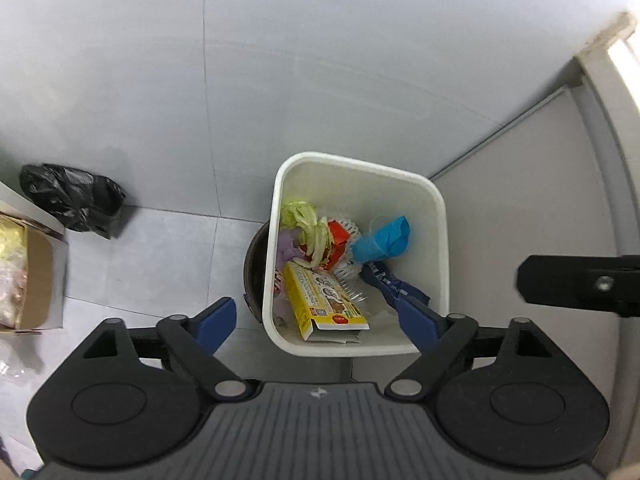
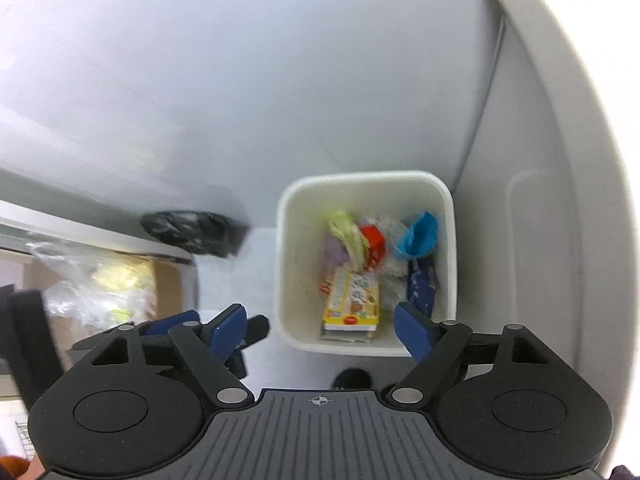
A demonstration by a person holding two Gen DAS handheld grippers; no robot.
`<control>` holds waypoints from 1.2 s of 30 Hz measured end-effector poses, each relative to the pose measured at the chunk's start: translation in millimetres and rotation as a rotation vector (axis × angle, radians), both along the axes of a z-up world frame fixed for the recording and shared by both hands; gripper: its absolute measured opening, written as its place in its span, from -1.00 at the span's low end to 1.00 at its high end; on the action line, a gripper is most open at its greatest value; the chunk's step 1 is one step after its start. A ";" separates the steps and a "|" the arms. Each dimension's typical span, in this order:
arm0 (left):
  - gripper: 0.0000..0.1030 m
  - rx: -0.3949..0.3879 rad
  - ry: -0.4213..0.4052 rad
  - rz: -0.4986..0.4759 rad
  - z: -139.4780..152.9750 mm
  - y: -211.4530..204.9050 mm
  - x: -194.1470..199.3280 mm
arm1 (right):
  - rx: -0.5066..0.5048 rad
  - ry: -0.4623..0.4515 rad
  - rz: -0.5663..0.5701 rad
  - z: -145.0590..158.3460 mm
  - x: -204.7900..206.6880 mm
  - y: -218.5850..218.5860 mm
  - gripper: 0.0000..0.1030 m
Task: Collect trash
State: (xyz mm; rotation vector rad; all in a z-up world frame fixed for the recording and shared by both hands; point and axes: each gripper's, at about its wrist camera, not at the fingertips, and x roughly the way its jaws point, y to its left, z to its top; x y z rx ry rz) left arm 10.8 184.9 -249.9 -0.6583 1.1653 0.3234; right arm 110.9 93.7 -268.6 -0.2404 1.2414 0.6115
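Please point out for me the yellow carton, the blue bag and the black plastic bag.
yellow carton [image 1: 320, 300]: left wrist view, on its printed top face.
blue bag [image 1: 386, 240]: left wrist view, on its crumpled middle, inside the white bin.
black plastic bag [image 1: 72, 196]: left wrist view, on its middle, on the floor.

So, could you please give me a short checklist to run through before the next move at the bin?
1. Left gripper open with nothing between its fingers: ok.
2. Right gripper open with nothing between its fingers: ok.
3. White bin upright with its top open: ok.
4. Yellow box, blue wrapper and lettuce lying inside the bin: ok.
5. Black bag on the floor left of the bin, not collected: not ok.
6. More trash on the floor behind the grippers: cannot tell.
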 end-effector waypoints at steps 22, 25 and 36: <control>0.98 0.160 -0.127 -0.176 201.6 -96.0 -15.4 | -0.019 -0.467 -0.187 203.1 -116.0 -141.0 0.95; 0.98 0.184 -0.106 -0.198 208.0 -109.6 -16.8 | -0.060 -0.511 -0.209 207.7 -126.8 -152.9 0.95; 0.98 0.224 -0.061 -0.233 215.3 -128.6 -17.2 | -0.051 -0.480 -0.251 210.6 -141.8 -183.1 0.96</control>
